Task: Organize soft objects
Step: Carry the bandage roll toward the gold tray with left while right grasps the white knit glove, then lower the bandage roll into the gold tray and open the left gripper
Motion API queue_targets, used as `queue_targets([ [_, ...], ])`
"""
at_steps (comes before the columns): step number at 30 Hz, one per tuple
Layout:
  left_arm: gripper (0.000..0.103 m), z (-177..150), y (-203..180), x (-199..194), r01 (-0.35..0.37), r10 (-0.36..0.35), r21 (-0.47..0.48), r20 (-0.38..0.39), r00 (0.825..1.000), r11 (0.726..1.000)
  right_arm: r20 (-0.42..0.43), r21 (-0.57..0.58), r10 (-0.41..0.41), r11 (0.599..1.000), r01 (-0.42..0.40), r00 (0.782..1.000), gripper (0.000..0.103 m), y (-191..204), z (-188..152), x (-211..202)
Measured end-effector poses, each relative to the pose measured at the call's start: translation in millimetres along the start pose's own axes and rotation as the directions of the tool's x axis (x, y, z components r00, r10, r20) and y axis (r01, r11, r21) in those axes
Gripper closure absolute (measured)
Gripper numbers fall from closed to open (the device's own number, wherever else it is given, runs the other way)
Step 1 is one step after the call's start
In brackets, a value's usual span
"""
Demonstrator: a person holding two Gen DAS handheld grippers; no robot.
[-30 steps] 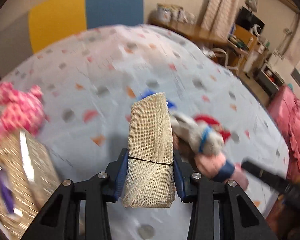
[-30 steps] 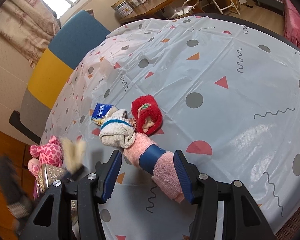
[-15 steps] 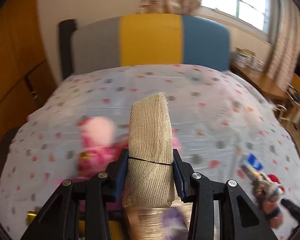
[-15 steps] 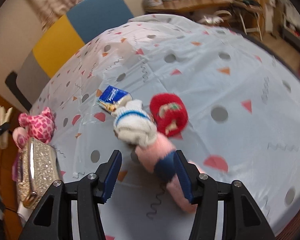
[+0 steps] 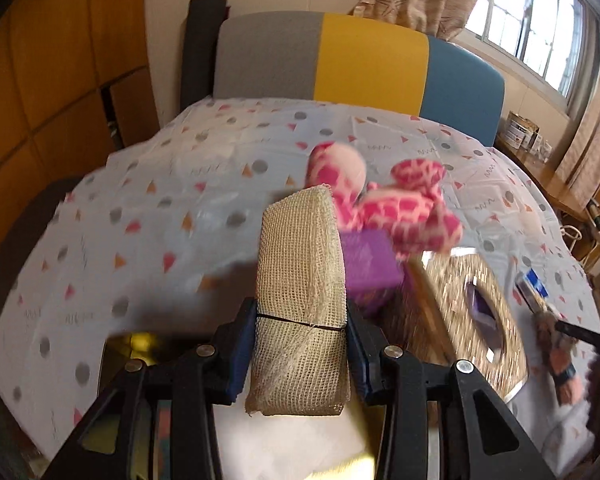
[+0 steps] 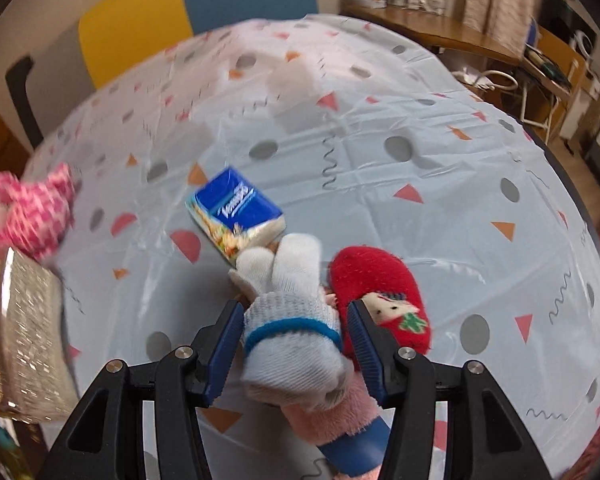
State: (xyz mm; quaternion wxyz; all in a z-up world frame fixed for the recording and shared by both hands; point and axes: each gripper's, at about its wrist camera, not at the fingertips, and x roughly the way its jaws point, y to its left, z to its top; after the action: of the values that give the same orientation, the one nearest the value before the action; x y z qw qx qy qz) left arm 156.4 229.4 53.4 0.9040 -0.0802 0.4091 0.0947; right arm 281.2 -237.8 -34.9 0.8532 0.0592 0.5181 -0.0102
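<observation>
Two grippers over one bench [image 6: 440, 168] draped in a pale cloth printed with dots, triangles and squiggles. Left gripper [image 5: 300, 344]: fingers [image 5: 240, 344] pinching an upright folded pad of beige gauze [image 5: 300, 280], bound round the middle by a thin dark band, carried above the near edge of the bench. Beyond it, blurred: a pink spotted plush toy [image 5: 384, 204] lying on a purple box [image 5: 370, 258], and beside these a glittery gold tissue box [image 5: 472, 312] with a slot in its top. Right gripper [image 6: 296, 344]: fingers [image 6: 364, 344] spread either side of a white knitted glove [image 6: 292, 320] with a blue band at the cuff; whether the pads touch it cannot be told. Glove lies on a pink fuzzy sock [image 6: 332, 412] with a navy stripe. Just right of the glove: a red fluffy slipper [image 6: 380, 288] with a small appliqué figure. Just behind the glove: a blue pocket tissue pack [image 6: 236, 212]. Far edge: a chair back [image 5: 360, 60] in grey, yellow and blue panels.
</observation>
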Motion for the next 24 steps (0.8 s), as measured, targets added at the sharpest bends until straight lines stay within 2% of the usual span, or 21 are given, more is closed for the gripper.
queue_targets([
  [5, 0.061, -46, 31, -26, 0.024, -0.024, -0.076, -0.012, 1.0, 0.997, -0.035, -0.061, -0.012, 0.998, 0.01, 0.999, 0.049, 13, -8, 14],
  [9, 0.061, -82, 58, -47, 0.011, -0.012, -0.129, -0.008, 1.0, 0.992, -0.035, -0.134, -0.044, 0.99, 0.039, 0.998, 0.057, 26, -18, 18],
  [15, 0.061, -139, 107, -70, -0.041, 0.03, -0.25, -0.048, 0.998, 0.967, -0.021, -0.183, -0.08, 0.98, 0.075, 0.997, 0.058, 36, -29, 22],
  [19, 0.061, -172, 121, -76, -0.031, 0.009, -0.271, -0.081, 0.997, 0.962, -0.034, -0.159, -0.086, 0.984, 0.08, 0.996, 0.058, 36, -28, 25],
  [24, 0.061, -200, 108, -69, 0.047, -0.084, -0.265, -0.129, 0.988, 0.963, -0.05, -0.153, -0.114, 0.983, 0.105, 0.992, 0.058, 39, -27, 26],
])
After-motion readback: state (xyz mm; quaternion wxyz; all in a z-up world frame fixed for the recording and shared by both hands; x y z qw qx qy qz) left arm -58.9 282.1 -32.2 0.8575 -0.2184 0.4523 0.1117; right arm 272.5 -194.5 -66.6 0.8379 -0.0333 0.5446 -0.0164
